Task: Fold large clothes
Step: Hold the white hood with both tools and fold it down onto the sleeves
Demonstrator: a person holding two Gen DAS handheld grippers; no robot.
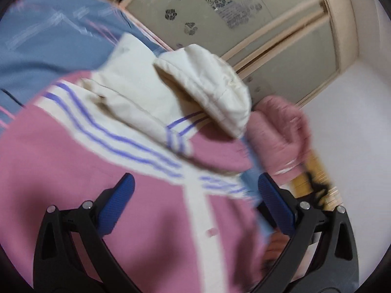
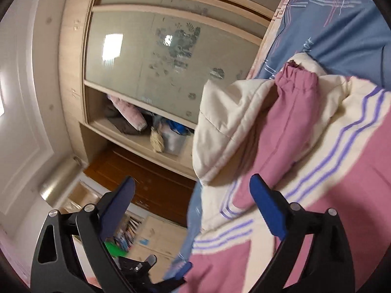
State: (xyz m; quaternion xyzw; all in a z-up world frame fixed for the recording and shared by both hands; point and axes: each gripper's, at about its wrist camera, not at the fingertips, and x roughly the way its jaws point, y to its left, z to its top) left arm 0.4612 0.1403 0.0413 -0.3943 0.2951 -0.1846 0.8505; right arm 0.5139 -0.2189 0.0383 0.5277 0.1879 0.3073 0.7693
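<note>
- Wardrobe (image 2: 158,56): frosted sliding doors, cluttered open shelf (image 2: 146,131) below; stands beyond the bed edge, clear of the work.
- Right tool (image 2: 193,190): jaws wide, nothing between them.
- Left tool (image 1: 195,188): jaws wide, over the jacket front, gripping nothing.
- Pink and cream jacket (image 1: 73,171): lies on the blue bedspread (image 1: 48,36); hood (image 1: 207,85) bunched, one sleeve (image 2: 281,122) laid across the body. Judged early: most folds remain.
</note>
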